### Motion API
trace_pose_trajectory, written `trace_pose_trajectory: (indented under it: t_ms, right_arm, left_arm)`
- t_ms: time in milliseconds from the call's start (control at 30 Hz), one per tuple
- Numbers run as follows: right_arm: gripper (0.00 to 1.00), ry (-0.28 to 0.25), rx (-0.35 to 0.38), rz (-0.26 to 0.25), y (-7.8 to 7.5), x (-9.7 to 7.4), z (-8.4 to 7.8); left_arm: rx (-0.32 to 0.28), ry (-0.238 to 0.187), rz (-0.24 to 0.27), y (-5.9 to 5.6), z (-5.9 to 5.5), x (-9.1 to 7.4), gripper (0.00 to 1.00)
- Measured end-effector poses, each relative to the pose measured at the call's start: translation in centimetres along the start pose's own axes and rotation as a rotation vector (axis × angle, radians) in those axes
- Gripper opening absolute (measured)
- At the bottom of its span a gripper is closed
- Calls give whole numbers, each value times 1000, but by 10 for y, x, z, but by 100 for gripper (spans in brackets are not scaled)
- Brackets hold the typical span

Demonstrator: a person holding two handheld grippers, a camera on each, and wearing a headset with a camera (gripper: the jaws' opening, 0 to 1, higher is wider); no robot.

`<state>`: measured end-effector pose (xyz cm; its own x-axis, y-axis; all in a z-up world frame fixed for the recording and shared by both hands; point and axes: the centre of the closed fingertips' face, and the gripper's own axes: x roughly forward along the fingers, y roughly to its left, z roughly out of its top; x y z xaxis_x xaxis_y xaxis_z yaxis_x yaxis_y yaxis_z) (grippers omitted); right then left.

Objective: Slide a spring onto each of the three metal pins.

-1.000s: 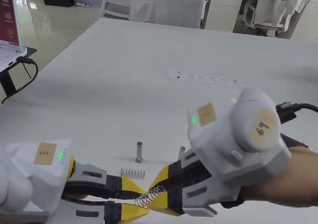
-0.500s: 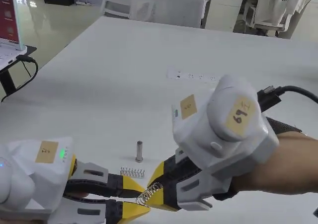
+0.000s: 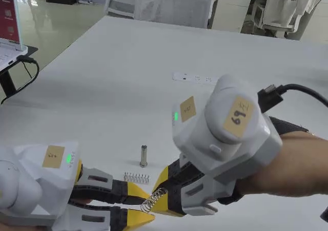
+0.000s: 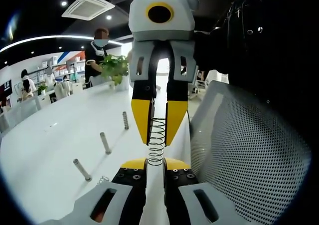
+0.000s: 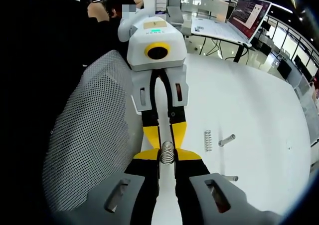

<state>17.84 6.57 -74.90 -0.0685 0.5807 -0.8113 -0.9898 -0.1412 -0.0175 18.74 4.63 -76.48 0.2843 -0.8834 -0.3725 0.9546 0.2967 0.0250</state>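
The spring [image 3: 154, 200] is held just in front of the upright pin [image 3: 143, 156], on the person's side. Its long axis runs from the left gripper [image 3: 147, 206] to the right gripper [image 3: 159, 196], tip to tip. Both tongs are clenched on it, one at each end. A second spring [image 3: 136, 178] lies flat just beside the pin.

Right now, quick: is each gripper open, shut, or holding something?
Left gripper: closed on one end of the spring.
Right gripper: closed on the same spring's other end.
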Motion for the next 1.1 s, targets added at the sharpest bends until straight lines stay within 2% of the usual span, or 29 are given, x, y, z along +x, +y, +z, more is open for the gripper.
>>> trace_pose_trajectory:
  t_ms: [333,500,767,867,1100]
  right_arm:
    - [9,35,12,-12,-6,-5,-10]
    - [9,56,20,-23,-13,-11,-16]
    - [9,81,55,-68,-35,-27,-29]
    - [9,101,64,-99,-46,-34,-36]
    - [9,111,84,-141,-65,-47,-43]
  left_arm:
    - [-33,-5,31,7,-7,-1,12]
    - [-48,-6,47,12,-13,-4,17]
    - [-80,-4,73,17,-24,-8,23]
    - [-88,-8,85,18,-25,-10,25]
    - [-114,-16,127,24,-29,-15,33]
